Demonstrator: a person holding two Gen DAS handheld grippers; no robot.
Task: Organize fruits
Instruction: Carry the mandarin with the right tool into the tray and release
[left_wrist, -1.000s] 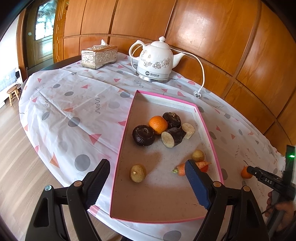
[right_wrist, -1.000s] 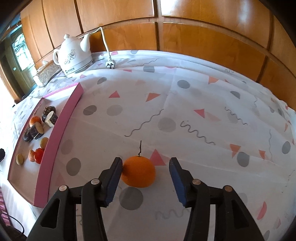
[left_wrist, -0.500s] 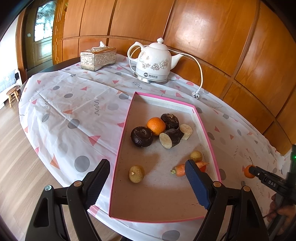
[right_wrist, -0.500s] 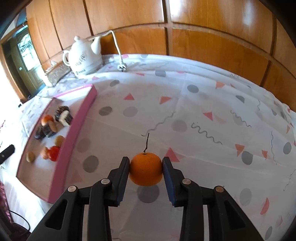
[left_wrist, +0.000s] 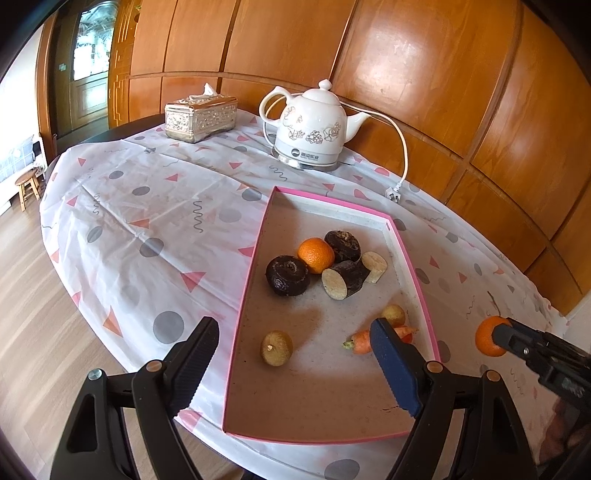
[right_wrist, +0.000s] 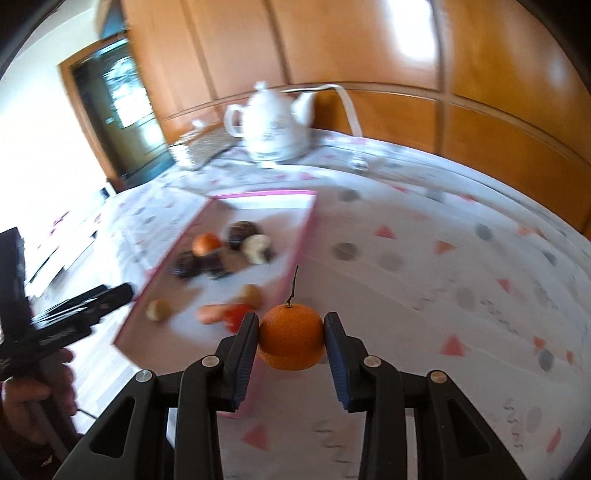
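Observation:
My right gripper (right_wrist: 291, 341) is shut on an orange with a stem (right_wrist: 291, 339) and holds it above the tablecloth, just right of the pink-rimmed tray (right_wrist: 301, 240); the orange also shows in the left wrist view (left_wrist: 487, 336). My left gripper (left_wrist: 291, 360) is open and empty above the tray's near end (left_wrist: 325, 439). In the tray lie another orange (left_wrist: 315, 254), dark taro pieces (left_wrist: 288, 275), two small brown fruits (left_wrist: 277, 348), a carrot (left_wrist: 362, 339) and a red fruit partly hidden by my finger.
A white electric kettle (left_wrist: 314, 129) with cord and plug (left_wrist: 393, 194) stands behind the tray. A silver tissue box (left_wrist: 201, 116) sits at the far left. The table edge drops to wooden floor on the left. Wood panelling backs the table.
My right gripper closed on the stemmed orange, lifted it off the cloth and swung left toward the tray. The left gripper stayed open and barely moved.

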